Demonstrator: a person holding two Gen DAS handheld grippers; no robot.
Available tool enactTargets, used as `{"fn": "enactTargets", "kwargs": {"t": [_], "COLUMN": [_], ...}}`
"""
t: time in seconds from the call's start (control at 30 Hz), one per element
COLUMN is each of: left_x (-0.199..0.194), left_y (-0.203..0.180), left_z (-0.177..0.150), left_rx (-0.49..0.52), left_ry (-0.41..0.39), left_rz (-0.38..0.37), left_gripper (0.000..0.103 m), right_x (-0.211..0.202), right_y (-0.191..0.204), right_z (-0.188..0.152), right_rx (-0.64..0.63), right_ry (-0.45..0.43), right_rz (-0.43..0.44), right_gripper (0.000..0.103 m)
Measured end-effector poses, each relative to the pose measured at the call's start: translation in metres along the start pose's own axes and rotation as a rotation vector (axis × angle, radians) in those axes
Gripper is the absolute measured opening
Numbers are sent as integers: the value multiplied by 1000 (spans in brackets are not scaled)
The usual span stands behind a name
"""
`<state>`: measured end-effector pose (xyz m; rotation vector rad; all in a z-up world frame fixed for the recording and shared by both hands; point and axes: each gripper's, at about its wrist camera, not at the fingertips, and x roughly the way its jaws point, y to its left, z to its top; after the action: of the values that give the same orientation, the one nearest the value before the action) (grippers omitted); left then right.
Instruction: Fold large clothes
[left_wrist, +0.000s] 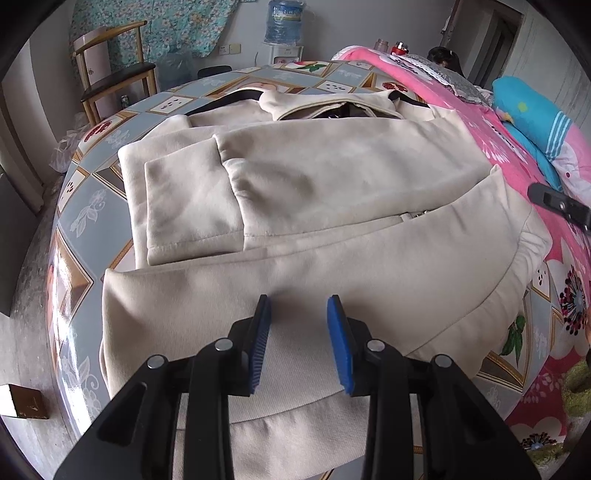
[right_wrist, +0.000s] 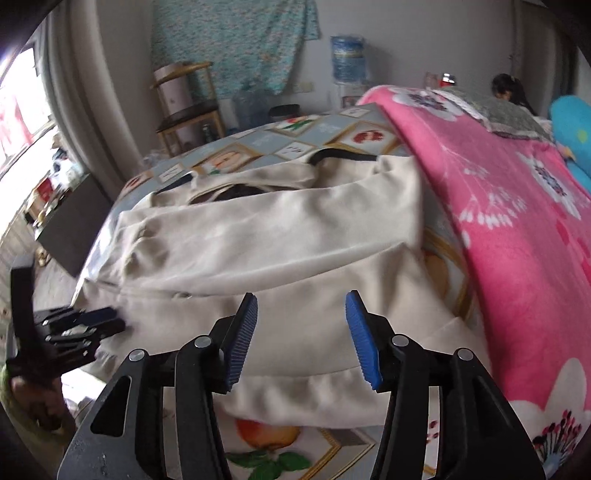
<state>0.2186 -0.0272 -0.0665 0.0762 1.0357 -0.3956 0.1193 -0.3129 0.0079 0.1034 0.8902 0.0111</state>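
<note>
A large beige jacket (left_wrist: 332, 177) lies spread on the table's patterned cloth (left_wrist: 85, 206). One sleeve is folded across its body and its collar with dark lining is at the far end. My left gripper (left_wrist: 298, 306) hovers low over the near hem, blue pads apart, with only flat fabric beneath the gap. In the right wrist view the same jacket (right_wrist: 277, 240) fills the middle. My right gripper (right_wrist: 301, 306) stands open above its near right corner, nothing between the pads. The left gripper (right_wrist: 107, 321) shows at the jacket's left edge there. The right gripper's black body (left_wrist: 557, 205) pokes in at the left wrist view's right edge.
A pink floral blanket (right_wrist: 517, 221) covers the table's right side, with a blue pillow (left_wrist: 532, 107) on it. A wooden chair (left_wrist: 110, 74) and a water dispenser (left_wrist: 284, 22) stand beyond the table. A person (left_wrist: 443, 59) sits at the back right. Bare floor runs along the left.
</note>
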Motion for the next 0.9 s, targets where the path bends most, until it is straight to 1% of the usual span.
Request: {"fn": "enactTargets", "kwargs": {"t": [0.03, 0.1, 0.23, 0.27, 0.33, 0.4, 0.53, 0.57, 0.67, 0.8, 0.9], "left_x": [0, 0, 0, 0, 0, 0, -1, -1, -1, -1, -1], "left_y": [0, -1, -3, -3, -5, -6, -9, -10, -15, -20, -22], "left_z": [0, 0, 0, 0, -1, -1, -2, -3, -4, -5, -6], "left_rx": [-1, -1, -2, 1, 6, 4, -10, -10, -6, -4, -2], "left_ry": [0, 2, 9, 10, 11, 14, 21, 23, 35, 43, 45], "left_rz": [2, 7, 15, 20, 31, 40, 73, 81, 119, 158, 179], "left_gripper": [31, 31, 31, 31, 31, 31, 31, 31, 31, 34, 37], "right_x": [5, 20, 61, 57, 58, 56, 34, 29, 26, 42, 40], "right_y": [9, 20, 13, 14, 20, 20, 27, 31, 35, 32, 35], "right_z": [-3, -12, -34, -38, -38, -35, -31, -32, -38, -50, -49], "right_rx": [-22, -31, 48, 39, 6, 27, 13, -4, -37, -36, -55], "right_ry": [17, 60, 183, 145, 157, 180, 132, 121, 113, 161, 163], "right_rz": [22, 34, 19, 17, 1, 1, 61, 64, 41, 17, -2], "right_gripper": [52, 53, 53, 53, 53, 54, 71, 73, 75, 78, 79]}}
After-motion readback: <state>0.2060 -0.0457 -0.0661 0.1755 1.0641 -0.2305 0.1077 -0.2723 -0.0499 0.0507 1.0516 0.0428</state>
